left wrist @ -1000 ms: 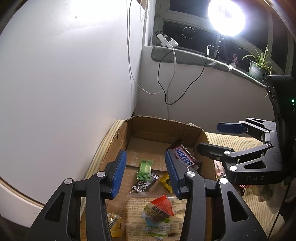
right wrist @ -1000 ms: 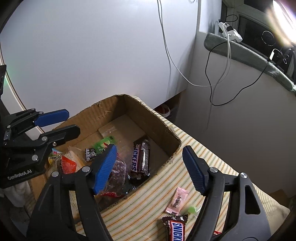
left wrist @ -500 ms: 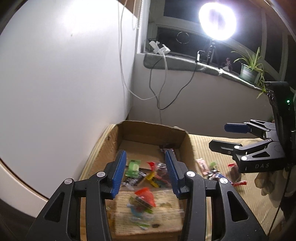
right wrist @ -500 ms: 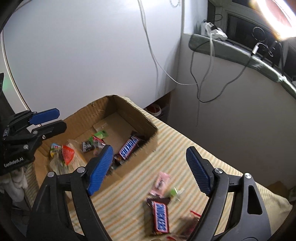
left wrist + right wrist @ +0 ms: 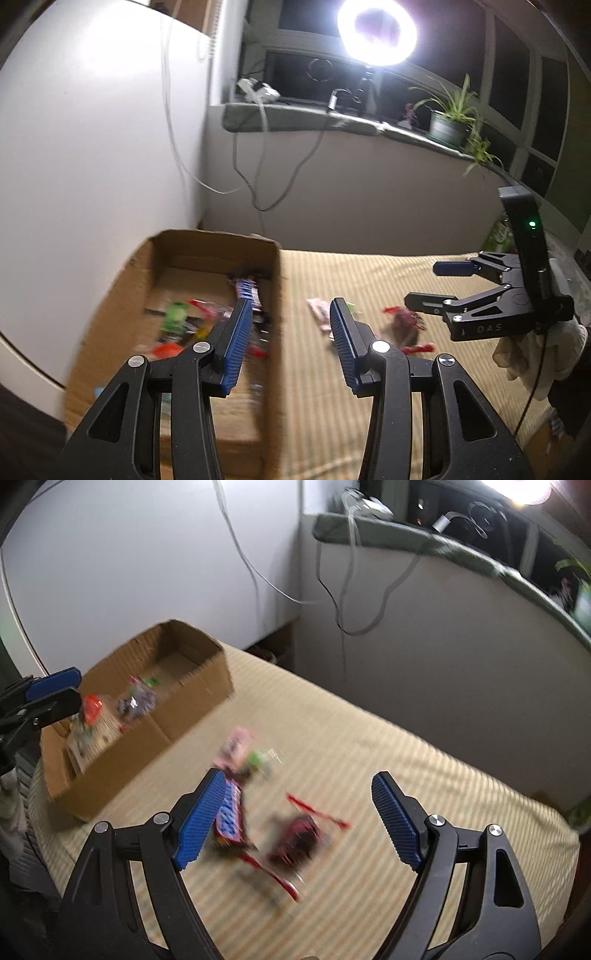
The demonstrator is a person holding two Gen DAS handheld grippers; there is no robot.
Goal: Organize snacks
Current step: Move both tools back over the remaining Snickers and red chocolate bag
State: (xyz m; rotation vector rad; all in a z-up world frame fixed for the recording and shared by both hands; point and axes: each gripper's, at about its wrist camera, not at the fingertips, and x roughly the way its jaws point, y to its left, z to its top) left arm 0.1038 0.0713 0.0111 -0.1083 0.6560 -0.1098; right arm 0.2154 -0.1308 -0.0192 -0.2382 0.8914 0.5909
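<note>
Hovering above a striped beige bed cover (image 5: pixel 388 760), both pairs of tongs are empty. The left tongs (image 5: pixel 290 341) stand partly spread with nothing between the blue pads; in the left wrist view they straddle the right wall of the cardboard box (image 5: pixel 275 280), one pad over the box's inside and the other over the cover. The right tongs (image 5: pixel 295 819) are spread wide and grasp nothing; below them, in the right wrist view, lie the loose snacks. A Snickers bar (image 5: pixel 229 819) lies just beside the left pad of these tongs, partly hidden by it. A dark red packet (image 5: pixel 295 840) lies to its right, with a thin red wrapper strip (image 5: pixel 317 810) beyond it. Farther off sit a pink packet (image 5: pixel 236 747) and a small green sweet (image 5: pixel 258 758), close together. All of these are blurred, so the print on them cannot be read.

The box stands at the left of the bed, close to the white wall (image 5: pixel 129 561). Inside it lie several snacks: another Snickers bar (image 5: pixel 247 291) against the right wall, a green packet (image 5: pixel 175 314) and a red-topped packet (image 5: pixel 91 709) on a pale wrapped pack at the near end.

On the far windowsill (image 5: pixel 295 114) stand a bright ring lamp (image 5: pixel 376 31) and a potted plant (image 5: pixel 450 118), with cables (image 5: pixel 258 177) hanging down the wall.
</note>
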